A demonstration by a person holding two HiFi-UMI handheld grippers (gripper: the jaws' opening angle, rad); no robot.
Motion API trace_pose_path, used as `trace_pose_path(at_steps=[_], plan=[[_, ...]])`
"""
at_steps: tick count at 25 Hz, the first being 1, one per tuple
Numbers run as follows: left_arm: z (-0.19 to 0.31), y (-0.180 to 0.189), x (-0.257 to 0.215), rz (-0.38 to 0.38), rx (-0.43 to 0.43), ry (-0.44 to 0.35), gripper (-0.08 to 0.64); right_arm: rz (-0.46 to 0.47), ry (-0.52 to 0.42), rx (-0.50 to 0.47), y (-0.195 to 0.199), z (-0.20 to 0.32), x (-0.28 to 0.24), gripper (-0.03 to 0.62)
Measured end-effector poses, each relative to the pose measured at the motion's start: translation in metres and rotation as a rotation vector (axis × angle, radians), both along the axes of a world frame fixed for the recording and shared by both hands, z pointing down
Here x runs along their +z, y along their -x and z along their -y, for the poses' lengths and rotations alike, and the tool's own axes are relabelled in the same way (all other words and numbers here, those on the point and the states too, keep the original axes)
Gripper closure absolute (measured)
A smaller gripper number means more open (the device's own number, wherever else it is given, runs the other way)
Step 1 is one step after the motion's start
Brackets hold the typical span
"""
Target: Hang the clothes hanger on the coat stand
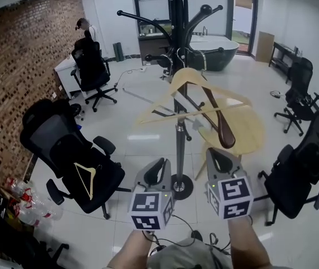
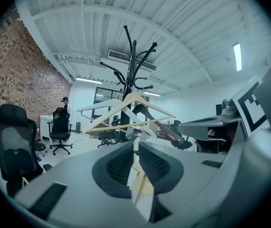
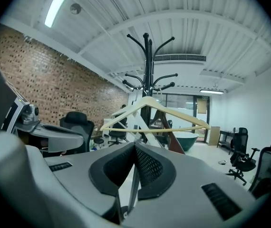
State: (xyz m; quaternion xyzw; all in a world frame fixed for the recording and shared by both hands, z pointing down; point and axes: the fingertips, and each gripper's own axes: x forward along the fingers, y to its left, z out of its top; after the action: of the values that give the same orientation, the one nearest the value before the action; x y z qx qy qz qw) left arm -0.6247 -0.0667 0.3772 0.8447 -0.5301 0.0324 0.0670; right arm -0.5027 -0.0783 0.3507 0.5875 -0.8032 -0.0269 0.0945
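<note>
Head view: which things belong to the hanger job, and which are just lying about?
Job: coat stand; pale wooden hanger on it; spare hanger on the left chair.
Lying about: other office chairs, round wooden table, dark tub, bottles.

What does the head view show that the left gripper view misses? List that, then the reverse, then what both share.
Head view only: the coat stand's round base on the floor, and the left gripper seen from behind with its marker cube.
Left gripper view only: the ribbed ceiling, its light strip, and the stand's topmost hooks.
Both: the stand's pole, the pale wooden hangers on it, and the brick wall.
</note>
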Motion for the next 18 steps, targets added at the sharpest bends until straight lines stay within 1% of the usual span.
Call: trace_pose_path(at_steps=[2,5,12,15,18], plan=[[-0.005,-0.002,0.003,0.002,-0.004,-0.001,0.521,0.006,0.014,0.002,-0.001,-0.007,0.007,0.592],[-0.017,-0.004,0.008,0.001,0.008,0.011,0.547,0.038,0.040,0.002,0.000,-0.018,0.016,0.592],[-0.033,0.000,0.026,0.003,0.016,0.026,0.548,0.066,0.092,0.030,-0.001,-0.034,0.042,0.592],[-0.040,0.001,0.042,0.017,0.011,0.037,0.548,0.091,0.128,0.023,0.002,-0.046,0.063,0.592],[-0.053,0.000,0.071,0.029,-0.001,0.078,0.548,0.094,0.183,-0.010,0.006,-0.062,0.094,0.592]])
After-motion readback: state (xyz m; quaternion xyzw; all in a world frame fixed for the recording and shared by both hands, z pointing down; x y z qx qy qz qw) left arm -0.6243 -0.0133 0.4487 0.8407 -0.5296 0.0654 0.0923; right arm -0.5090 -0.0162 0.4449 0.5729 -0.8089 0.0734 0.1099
